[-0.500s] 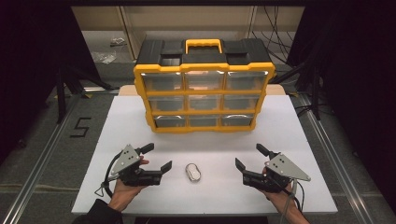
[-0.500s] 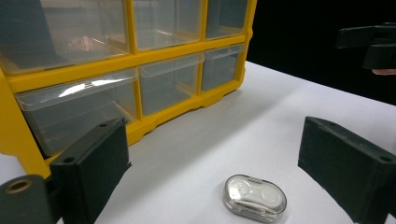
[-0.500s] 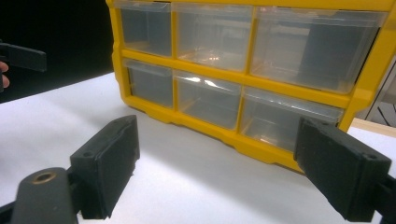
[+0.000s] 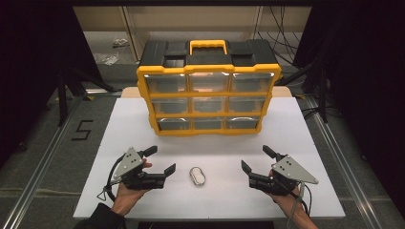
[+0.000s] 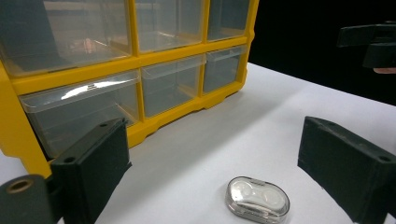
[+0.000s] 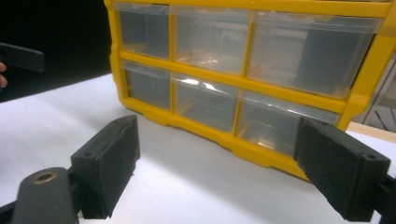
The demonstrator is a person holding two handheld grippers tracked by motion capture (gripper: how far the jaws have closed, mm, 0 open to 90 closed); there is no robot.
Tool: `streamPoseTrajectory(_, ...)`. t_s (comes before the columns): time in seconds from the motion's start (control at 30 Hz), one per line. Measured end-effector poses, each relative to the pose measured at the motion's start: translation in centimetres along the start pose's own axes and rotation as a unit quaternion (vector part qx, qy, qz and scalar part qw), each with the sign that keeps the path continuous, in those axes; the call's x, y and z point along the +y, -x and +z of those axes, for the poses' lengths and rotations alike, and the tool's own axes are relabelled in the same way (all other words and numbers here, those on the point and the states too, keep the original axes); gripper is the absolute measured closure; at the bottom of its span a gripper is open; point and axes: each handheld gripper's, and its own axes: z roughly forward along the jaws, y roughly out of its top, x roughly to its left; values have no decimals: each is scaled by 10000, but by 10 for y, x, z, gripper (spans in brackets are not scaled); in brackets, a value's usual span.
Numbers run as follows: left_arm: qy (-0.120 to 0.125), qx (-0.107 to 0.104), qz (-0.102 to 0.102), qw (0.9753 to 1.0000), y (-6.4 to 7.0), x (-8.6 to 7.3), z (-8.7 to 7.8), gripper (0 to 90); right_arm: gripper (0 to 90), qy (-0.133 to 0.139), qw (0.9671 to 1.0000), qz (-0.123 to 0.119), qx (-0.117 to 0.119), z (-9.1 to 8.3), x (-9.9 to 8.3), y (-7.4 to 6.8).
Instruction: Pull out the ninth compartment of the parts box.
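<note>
Nearest the lower edge of the high view, the left hand-held gripper (image 4: 162, 161) is held in a hand just above the white table (image 4: 310, 143), with its jaws spread wide and nothing between them. The right hand-held gripper (image 4: 256, 159) is held the same way at the other side, its jaws also wide apart and empty. Between the 2, a small clear oval case (image 4: 197, 175) lies flat on the table, near the left hand-held gripper's inner jaw and apart from it, and farther from the right one. In the left gripper view the small clear oval case (image 5: 257, 203) is seen low between the 2 black jaws, touched by neither, and 2 rounded hollows are made out under its clear lid. A dark jaw of the other hand-held gripper is seen at the upper right edge of that view. Farther back, a yellow drawer cabinet (image 4: 208, 88) stands upright on the table, well apart from the case. Its front is divided into 3 rows of 3 clear drawers, all of them shut, and a black top with a yellow handle (image 4: 207, 46) is carried above. In the right gripper view the cabinet's lower drawers are seen beyond the open jaws.
</note>
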Motion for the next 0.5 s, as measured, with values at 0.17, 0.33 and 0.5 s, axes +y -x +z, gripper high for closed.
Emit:
streamPoseTrajectory(0.17,10,-11,8,10000,0,0,0,82,156,-22,10000,-74,-27,2,0,0)
streamPoseTrajectory(0.33,8,-4,8,10000,-1,0,0,83,159,-17,9999,-159,-39,4,1,1)
streamPoseTrajectory(0.5,-1,-4,36,10000,0,0,1,83,163,-76,9990,-427,-140,6,2,3)
